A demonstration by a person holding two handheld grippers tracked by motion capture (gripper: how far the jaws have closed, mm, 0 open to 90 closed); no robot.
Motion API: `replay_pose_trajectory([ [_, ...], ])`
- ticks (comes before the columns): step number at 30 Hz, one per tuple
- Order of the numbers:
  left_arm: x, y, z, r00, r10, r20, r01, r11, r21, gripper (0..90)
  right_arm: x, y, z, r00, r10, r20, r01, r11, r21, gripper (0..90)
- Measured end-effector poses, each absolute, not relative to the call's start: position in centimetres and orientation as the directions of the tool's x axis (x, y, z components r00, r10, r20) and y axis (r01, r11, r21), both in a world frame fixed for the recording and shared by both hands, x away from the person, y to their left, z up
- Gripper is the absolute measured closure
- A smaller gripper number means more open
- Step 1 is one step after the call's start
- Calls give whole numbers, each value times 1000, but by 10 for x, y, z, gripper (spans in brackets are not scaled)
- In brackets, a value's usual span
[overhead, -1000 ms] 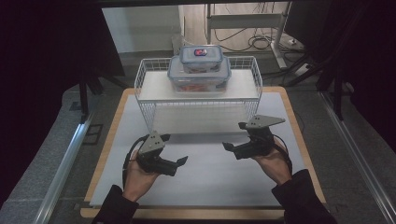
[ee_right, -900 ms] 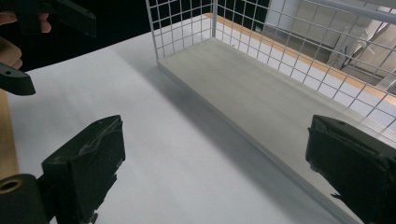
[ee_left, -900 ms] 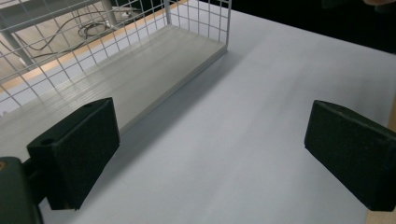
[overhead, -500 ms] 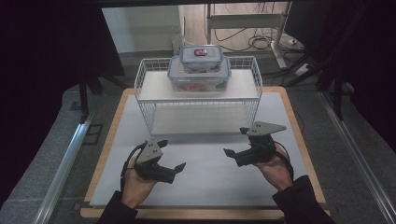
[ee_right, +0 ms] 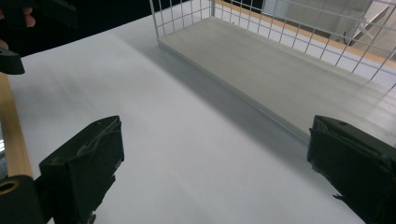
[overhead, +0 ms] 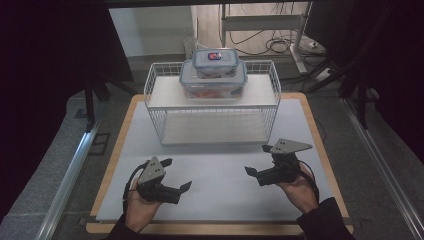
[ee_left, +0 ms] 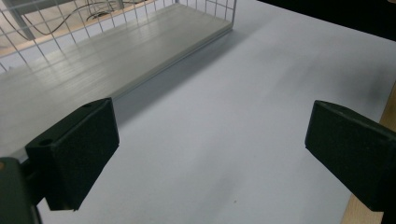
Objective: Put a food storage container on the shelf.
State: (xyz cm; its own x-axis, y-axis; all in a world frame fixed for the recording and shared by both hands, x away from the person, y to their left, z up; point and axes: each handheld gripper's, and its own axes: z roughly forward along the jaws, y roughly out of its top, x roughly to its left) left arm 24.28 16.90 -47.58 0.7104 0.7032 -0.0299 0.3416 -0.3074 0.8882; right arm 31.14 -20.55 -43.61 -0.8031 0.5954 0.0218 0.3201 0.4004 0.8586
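Both my claws have drawn back toward my edge of the table since a second ago — the left gripper (overhead: 177,188) lower and nearer me, the right gripper (overhead: 254,174) likewise pulled away from the white wire rack (overhead: 165,131). Each claw stands wide, jaws well apart with nothing between them. The two stacked food containers — the small one (overhead: 215,63) on the larger one (overhead: 213,83) — sit on the rack's upper shelf, ahead of and above both claws, unmoved. Between my claws lies bare white table mat (overhead: 215,172); ahead of them, open mat up to the rack's lower shelf (ee_left: 116,60). In the left gripper view the table's wooden edge (ee_left: 390,112) runs just beyond the right-hand jaw; in the right gripper view the same wooden border (ee_right: 11,135) lies beside its left-hand jaw.
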Motion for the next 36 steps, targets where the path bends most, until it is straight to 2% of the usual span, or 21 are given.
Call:
replay_pose_trajectory([
  [12, 232, 174, -493, 696, 716, -44, 376, -311, 873, 20, 303, -212, -452, -787, 616, 41, 356, 399, 845, 31],
  [26, 218, 186, -498, 672, 741, 16, 370, -354, 859, 0, 291, -226, -465, -763, 647, 15, 379, 429, 820, 3],
  [36, 212, 203, -503, 624, 781, 18, 409, -346, 845, 0, 286, -240, -474, -748, 663, 3, 394, 441, 807, 3],
])
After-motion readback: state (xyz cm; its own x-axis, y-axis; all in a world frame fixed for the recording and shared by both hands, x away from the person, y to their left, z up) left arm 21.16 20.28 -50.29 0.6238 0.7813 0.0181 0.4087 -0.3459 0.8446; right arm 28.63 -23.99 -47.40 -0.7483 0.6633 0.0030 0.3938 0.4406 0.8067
